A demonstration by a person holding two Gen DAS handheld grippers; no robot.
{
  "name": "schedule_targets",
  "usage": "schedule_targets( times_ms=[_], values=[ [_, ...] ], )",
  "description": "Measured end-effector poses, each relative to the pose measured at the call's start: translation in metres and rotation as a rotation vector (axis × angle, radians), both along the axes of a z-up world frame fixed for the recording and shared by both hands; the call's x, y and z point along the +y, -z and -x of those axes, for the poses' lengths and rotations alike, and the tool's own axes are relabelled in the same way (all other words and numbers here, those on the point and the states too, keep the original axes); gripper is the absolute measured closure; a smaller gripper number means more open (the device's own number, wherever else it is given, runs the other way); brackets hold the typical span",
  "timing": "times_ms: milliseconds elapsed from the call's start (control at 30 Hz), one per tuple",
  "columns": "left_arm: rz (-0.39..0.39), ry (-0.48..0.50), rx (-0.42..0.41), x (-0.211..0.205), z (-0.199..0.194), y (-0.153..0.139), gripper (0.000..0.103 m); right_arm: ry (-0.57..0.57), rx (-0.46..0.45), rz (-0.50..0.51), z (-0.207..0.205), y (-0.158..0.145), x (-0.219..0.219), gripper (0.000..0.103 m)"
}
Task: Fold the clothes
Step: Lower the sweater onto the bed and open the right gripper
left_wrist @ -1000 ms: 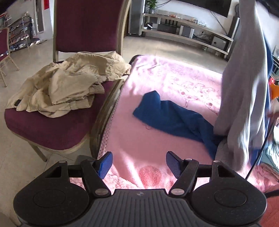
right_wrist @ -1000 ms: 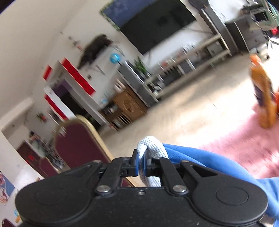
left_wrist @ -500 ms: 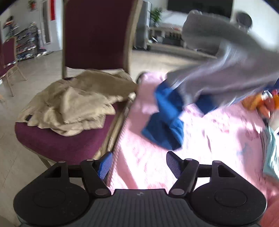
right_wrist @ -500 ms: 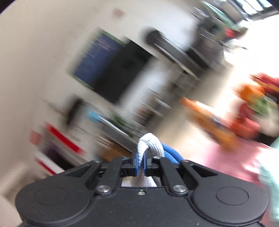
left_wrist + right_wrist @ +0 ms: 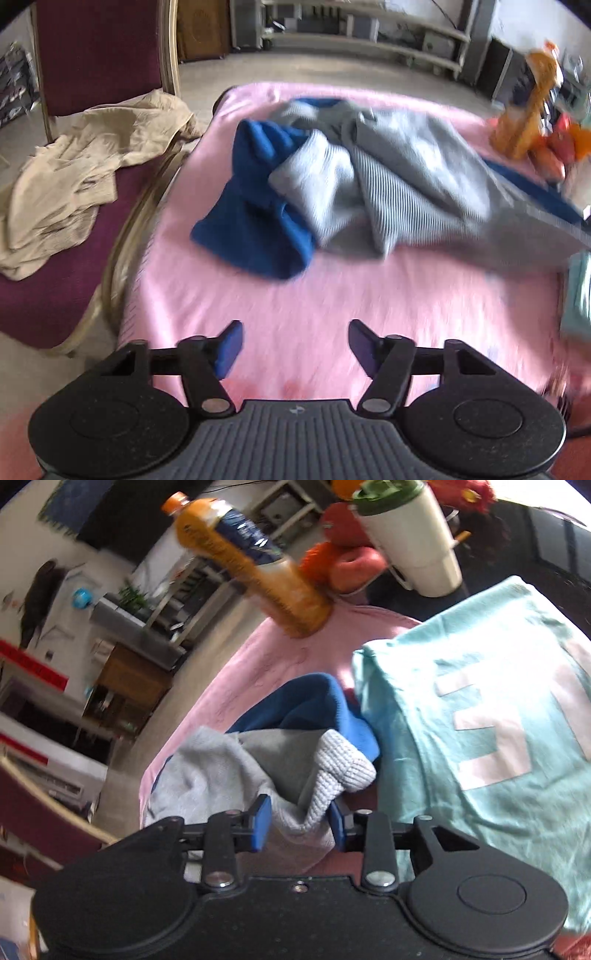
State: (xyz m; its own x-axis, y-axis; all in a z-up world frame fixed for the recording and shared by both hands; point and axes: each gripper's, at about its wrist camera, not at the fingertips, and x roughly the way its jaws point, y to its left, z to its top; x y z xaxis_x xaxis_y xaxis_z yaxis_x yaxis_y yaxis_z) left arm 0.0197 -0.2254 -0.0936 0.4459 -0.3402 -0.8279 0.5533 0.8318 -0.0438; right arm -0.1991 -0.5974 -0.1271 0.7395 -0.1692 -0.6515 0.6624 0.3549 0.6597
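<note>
Lying between the right gripper's (image 5: 300,824) just-opening fingers (image 5: 260,822), the grey sweater (image 5: 229,768) rests unpinched.

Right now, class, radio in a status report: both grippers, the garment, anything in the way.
Left gripper open, empty, jaws just closing. Right gripper just opening, grey-and-blue sweater loose between pads, crumpled on pink blanket. Teal shirt alongside.

Two wrist views, steeply down, close — shared grey-and-blue garment (image 5: 388,184) (image 5: 229,771) on pink blanket (image 5: 332,295) (image 5: 236,672)
</note>
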Motion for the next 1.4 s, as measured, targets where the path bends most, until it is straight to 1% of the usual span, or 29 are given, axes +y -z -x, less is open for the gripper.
schedule_targets(
  times_ms=[33,67,133,200,233,300,367,400,433,500,533,567,600,633,667,700,733,800,833,900,933,1067,1200,1267,1300,1333,1367,1400],
  values=[
    [0.017,-0.015,0.001,-0.004,-0.008,0.0,0.057,-0.013,-0.005,-0.01,-0.002,0.005,-0.004,0.07],
    [0.033,-0.031,0.002,-0.007,-0.017,-0.001,0.058,-0.028,-0.01,-0.015,-0.005,0.008,-0.007,0.069],
    [0.069,-0.062,0.006,-0.011,-0.035,-0.005,0.059,-0.075,-0.012,0.021,-0.017,-0.002,-0.008,0.067],
    [0.093,-0.074,0.007,-0.017,-0.054,-0.007,0.059,-0.123,-0.01,0.063,-0.029,-0.012,-0.01,0.067],
    [0.1,-0.075,0.005,-0.02,-0.063,-0.008,0.059,-0.151,0.012,0.111,-0.037,-0.019,-0.01,0.067],
    [0.089,-0.066,0.01,-0.028,-0.081,-0.006,0.059,-0.199,0.051,0.195,-0.054,-0.03,-0.011,0.067],
    [0.085,-0.058,0.011,-0.03,-0.093,0.001,0.059,-0.224,0.078,0.241,-0.067,-0.031,-0.011,0.067],
    [0.084,-0.056,0.01,-0.03,-0.097,0.005,0.058,-0.231,0.093,0.265,-0.072,-0.031,-0.01,0.065],
    [0.081,-0.058,0.011,-0.029,-0.1,0.009,0.058,-0.214,0.113,0.29,-0.072,-0.027,-0.008,0.06],
    [0.092,-0.067,0.022,-0.025,-0.101,0.019,0.057,-0.183,0.177,0.343,-0.072,-0.022,-0.003,0.058],
    [0.089,-0.068,0.041,-0.024,-0.102,0.023,0.057,-0.182,0.206,0.371,-0.073,-0.021,0.0,0.057],
    [0.076,-0.063,0.061,-0.025,-0.102,0.025,0.057,-0.184,0.214,0.396,-0.072,-0.023,0.002,0.056],
    [0.051,-0.053,0.054,-0.027,-0.1,0.024,0.055,-0.186,0.222,0.418,-0.072,-0.024,0.005,0.052],
    [0.024,-0.042,0.042,-0.03,-0.098,0.023,0.051,-0.186,0.235,0.422,-0.072,-0.026,0.007,0.043],
    [0.001,-0.029,0.007,-0.032,-0.094,0.021,0.049,-0.19,0.25,0.42,-0.072,-0.026,0.009,0.036],
    [-0.022,-0.017,-0.03,-0.034,-0.09,0.019,0.045,-0.208,0.283,0.386,-0.074,-0.024,0.009,0.023],
    [-0.029,-0.012,-0.03,-0.034,-0.09,0.018,0.045,-0.228,0.322,0.332,-0.074,-0.02,0.009,0.018],
    [-0.037,-0.006,-0.017,-0.033,-0.089,0.016,0.045,-0.221,0.355,0.224,-0.067,-0.013,0.011,0.018],
    [-0.041,-0.003,-0.011,-0.033,-0.088,0.016,0.045,-0.205,0.333,0.179,-0.06,-0.015,0.014,0.018],
    [0.009,-0.012,0.031,-0.024,-0.091,0.012,0.045,-0.203,0.277,0.102,-0.047,-0.024,0.024,0.018],
    [0.037,-0.019,0.048,-0.019,-0.092,0.009,0.045,-0.224,0.245,0.084,-0.043,-0.032,0.033,0.018],
    [0.109,-0.053,0.051,-0.005,-0.098,0.004,0.045,-0.326,0.148,0.101,-0.049,-0.067,0.07,0.018],
    [0.18,-0.085,0.092,0.004,-0.109,0.008,0.046,-0.451,0.073,0.223,-0.103,-0.088,0.104,0.017],
    [0.195,-0.112,0.111,0.009,-0.114,0.01,0.046,-0.52,0.089,0.271,-0.142,-0.082,0.12,0.025],
    [0.194,-0.123,0.112,0.011,-0.116,0.01,0.046,-0.554,0.096,0.29,-0.162,-0.079,0.127,0.039],
    [0.188,-0.131,0.107,0.012,-0.118,0.01,0.046,-0.585,0.101,0.289,-0.181,-0.071,0.133,0.053],
    [0.182,-0.132,0.101,0.013,-0.119,0.011,0.046,-0.616,0.104,0.285,-0.199,-0.063,0.139,0.057],
    [0.175,-0.132,0.094,0.013,-0.12,0.011,0.046,-0.641,0.1,0.268,-0.215,-0.054,0.143,0.06]
  ],
)
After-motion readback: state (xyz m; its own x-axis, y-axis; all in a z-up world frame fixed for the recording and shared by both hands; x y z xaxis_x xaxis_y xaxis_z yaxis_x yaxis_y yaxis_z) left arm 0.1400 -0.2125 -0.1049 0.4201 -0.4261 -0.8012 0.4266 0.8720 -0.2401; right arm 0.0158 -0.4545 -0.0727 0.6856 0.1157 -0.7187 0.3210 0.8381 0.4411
